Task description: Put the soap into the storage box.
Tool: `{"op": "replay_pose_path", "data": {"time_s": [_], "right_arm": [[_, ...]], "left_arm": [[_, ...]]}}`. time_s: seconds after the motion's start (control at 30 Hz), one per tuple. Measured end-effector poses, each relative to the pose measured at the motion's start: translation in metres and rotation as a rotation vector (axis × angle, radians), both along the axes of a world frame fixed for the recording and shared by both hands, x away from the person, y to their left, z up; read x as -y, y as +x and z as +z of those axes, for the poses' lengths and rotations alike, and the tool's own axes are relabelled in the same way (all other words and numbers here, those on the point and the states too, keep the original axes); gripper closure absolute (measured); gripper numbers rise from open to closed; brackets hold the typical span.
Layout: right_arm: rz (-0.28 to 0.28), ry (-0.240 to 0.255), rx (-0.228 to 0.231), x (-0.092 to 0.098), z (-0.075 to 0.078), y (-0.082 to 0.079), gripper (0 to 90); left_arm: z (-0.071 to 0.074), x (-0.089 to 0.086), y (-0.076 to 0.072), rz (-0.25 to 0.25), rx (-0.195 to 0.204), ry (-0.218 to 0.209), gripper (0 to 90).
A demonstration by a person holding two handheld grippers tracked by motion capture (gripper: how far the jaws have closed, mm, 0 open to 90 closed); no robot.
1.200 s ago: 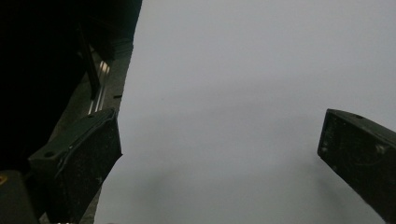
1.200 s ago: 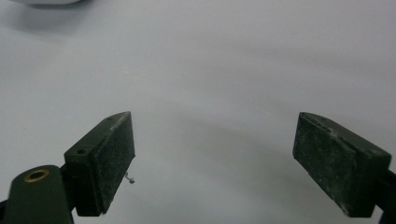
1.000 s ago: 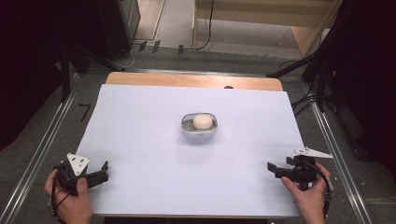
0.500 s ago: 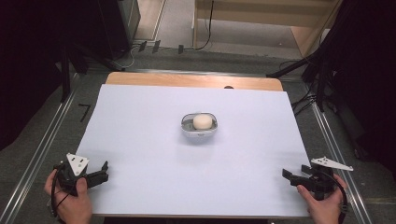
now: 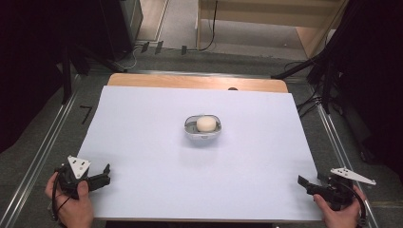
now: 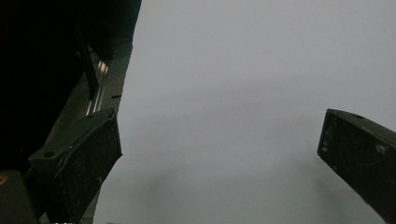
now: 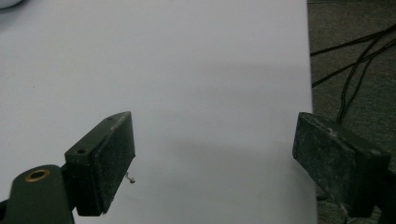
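High view: bowl (image 5: 203,128) lies well apart from both claws.

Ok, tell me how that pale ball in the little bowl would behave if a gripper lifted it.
The pale ball looks round and smooth, so it would probably roll once set down. It sits loose in the shallow bowl, which may slide if nudged.

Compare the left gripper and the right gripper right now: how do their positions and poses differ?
The left gripper sits at the white sheet's near-left corner, jaws over the sheet; the right gripper sits at the near-right edge, its body off the sheet. The left gripper's grey plate lies over its body, while the right gripper's sticks out to the side. Both are open, holding nothing, far from the bowl.
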State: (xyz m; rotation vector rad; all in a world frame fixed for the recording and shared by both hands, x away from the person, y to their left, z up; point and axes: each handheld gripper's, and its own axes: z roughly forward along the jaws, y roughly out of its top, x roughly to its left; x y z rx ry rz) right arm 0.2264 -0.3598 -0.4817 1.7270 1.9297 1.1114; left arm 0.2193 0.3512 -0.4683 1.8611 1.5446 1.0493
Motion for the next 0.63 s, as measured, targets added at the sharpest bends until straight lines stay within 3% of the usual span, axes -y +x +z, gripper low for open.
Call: {"op": "replay_pose_path", "data": {"time_s": [0.2, 0.43, 0.63], "right_arm": [[-0.005, 0.022, 0.024, 0.0068, -0.0027, -0.0046, 13.7], [-0.019, -0.011, 0.021, 0.001, -0.0071, -0.0045, 14.0], [-0.031, -0.007, 0.02, 0.0006, -0.0078, -0.004, 14.0]], "left_arm": [[0.0, -0.0002, 0.0005, 0.002, -0.004, -0.003, 0.1], [0.0, -0.0008, 0.001, 0.005, -0.01, -0.006, 0.1], [0.0001, -0.0014, 0.0016, 0.003, -0.015, -0.011, 0.1]]}}
